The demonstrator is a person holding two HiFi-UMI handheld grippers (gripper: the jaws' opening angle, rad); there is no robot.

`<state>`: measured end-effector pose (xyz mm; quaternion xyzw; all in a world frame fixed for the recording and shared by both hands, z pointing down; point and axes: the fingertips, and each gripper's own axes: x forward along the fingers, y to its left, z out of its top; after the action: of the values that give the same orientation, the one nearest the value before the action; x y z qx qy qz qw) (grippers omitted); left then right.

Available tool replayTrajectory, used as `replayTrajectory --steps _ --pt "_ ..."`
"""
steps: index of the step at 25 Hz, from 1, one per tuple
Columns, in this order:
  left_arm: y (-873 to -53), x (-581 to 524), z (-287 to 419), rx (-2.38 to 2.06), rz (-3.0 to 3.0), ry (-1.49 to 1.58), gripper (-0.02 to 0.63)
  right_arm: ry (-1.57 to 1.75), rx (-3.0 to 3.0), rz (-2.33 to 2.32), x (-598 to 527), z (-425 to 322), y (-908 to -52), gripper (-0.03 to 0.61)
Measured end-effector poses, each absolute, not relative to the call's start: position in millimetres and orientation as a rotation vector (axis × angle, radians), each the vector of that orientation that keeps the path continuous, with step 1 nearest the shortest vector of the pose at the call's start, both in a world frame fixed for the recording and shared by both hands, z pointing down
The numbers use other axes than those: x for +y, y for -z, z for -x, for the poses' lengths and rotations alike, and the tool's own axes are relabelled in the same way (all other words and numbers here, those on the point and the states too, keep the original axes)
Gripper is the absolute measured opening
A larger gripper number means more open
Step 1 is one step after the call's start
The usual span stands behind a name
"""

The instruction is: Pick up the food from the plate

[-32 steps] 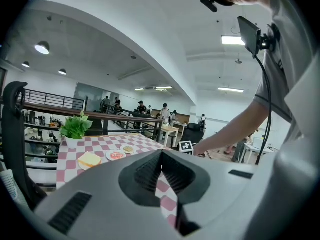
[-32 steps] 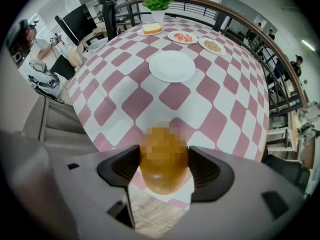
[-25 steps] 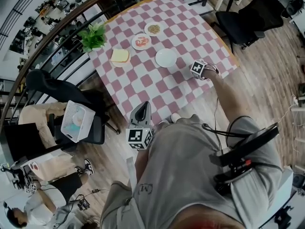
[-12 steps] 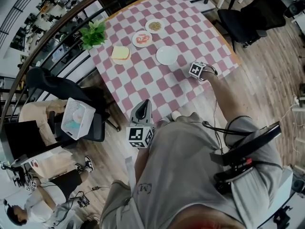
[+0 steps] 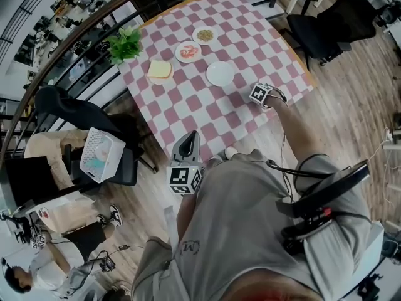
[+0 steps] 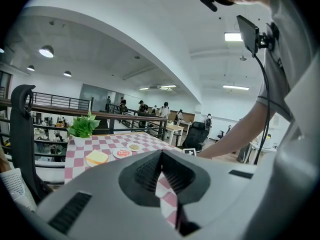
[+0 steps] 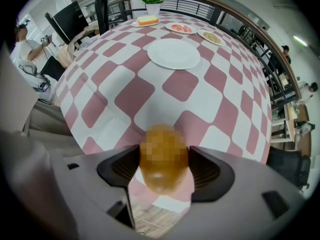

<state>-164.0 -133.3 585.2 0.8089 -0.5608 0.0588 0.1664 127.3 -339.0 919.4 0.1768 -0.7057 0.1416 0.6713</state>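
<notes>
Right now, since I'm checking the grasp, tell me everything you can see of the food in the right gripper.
The food is a golden-brown, rounded, glossy-looking lump, its top blurred. Both jaws of the right gripper pinch its sides, holding it clear above the checked tablecloth, apart from the empty white plate beyond.

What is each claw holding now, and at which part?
The right claw grips a golden-brown food piece by its two sides. The left claw holds nothing.
</notes>
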Motion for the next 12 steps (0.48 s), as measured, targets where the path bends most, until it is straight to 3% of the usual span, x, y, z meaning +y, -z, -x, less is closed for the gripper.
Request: replayTrajectory --steps 12 --pt "-597.4 -121.2 164.1 -1.6 -2.287 -0.174 0.009 -0.458 -1.633 -0.511 -353.0 -126.1 -871.0 0.302"
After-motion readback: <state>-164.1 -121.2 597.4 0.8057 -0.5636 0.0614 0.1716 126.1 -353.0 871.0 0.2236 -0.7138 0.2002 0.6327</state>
